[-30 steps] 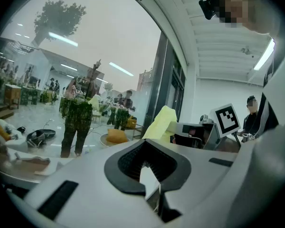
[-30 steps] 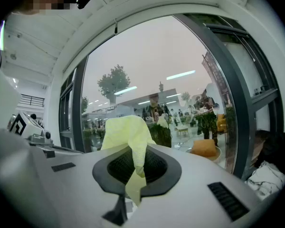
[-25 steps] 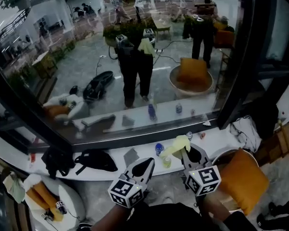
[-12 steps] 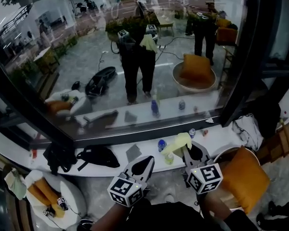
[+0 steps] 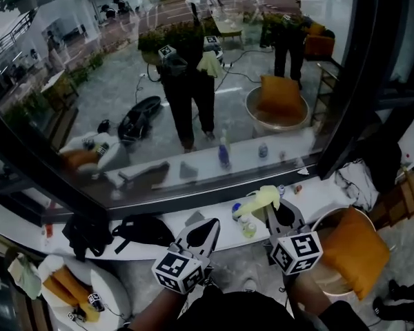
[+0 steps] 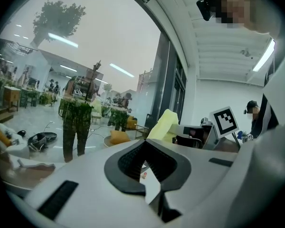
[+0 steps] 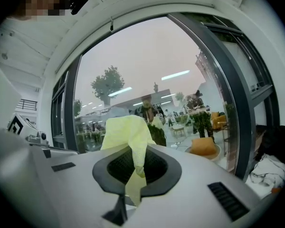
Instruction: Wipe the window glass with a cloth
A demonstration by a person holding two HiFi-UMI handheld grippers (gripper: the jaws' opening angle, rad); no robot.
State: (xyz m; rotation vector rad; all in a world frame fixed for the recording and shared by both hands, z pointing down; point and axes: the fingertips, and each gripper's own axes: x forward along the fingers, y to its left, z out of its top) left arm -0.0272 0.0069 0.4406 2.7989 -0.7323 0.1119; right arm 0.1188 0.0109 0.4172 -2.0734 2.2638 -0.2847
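At lower centre, the right tool (image 5: 272,201) is clamped on a yellow cloth (image 5: 259,199), pointing it at the glass (image 5: 124,81) that fills the upper frame, seemingly ready to wipe, while the left tool (image 5: 210,226) beside it is closed and empty.

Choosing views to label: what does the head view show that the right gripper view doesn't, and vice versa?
Head view only: the black bag lying on the white window ledge.
Right gripper view only: the tail of the pale yellow cloth running down between the shut jaws of the right gripper.
Both: that cloth, the window glass and its dark frame.
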